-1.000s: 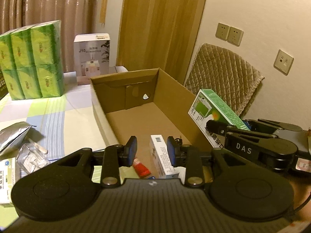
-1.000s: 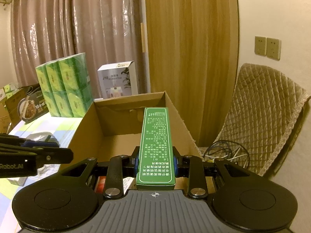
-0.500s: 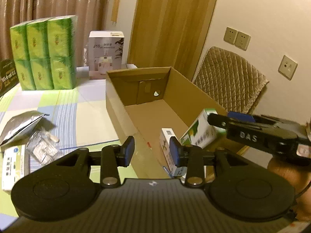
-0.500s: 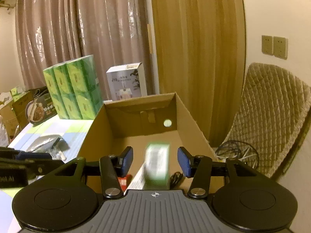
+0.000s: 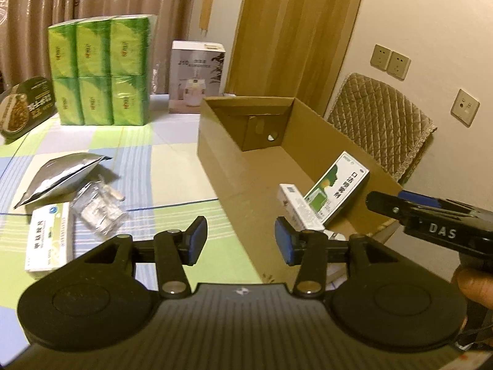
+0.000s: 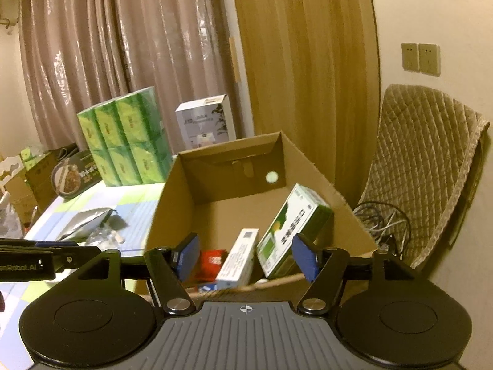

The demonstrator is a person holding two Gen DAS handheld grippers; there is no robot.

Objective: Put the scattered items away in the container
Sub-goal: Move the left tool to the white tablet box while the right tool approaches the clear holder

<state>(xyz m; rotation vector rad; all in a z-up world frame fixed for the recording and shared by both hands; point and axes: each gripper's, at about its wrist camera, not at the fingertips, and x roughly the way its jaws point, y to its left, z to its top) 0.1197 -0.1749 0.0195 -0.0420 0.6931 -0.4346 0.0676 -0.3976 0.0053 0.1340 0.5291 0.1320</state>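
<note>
**Mia:** What did the left camera show?

**Ben:** The left gripper [image 5: 237, 238] was wide open with nothing in it. It hung over the table's striped cloth [image 5: 172, 169], just beside the near wall of the cardboard box [image 5: 234, 166]. On the cloth lay a silver pouch [image 5: 58, 175], a clear crinkly packet [image 5: 98, 209] and a white medicine box [image 5: 49, 237]. Those were all outside the box.

**Mia:** Was anything inside?

**Ben:** Yes. A green and white box [image 5: 337, 195] leaned on the far side wall, and a thin white and blue box [image 5: 297, 208] stood next to it, touching it.

**Mia:** And the right camera?

**Ben:** The right gripper [image 6: 246, 257] was open too, holding nothing. It hung above the near end of the cardboard box [image 6: 215, 212]. Below it were the green and white box [image 6: 292, 231], tilted on the wall, the thin white and blue box [image 6: 238, 257], and a small red thing [image 6: 212, 262] I could not make out well.

**Mia:** So what was the best way to do the next bit?

**Ben:** I think the left gripper should go for the white medicine box, since it was closest. It should come down flat, squeeze the two long sides, lift straight up, then let go low inside the box. The crinkly packet lay very close, so it should take care not to bump it.
</note>
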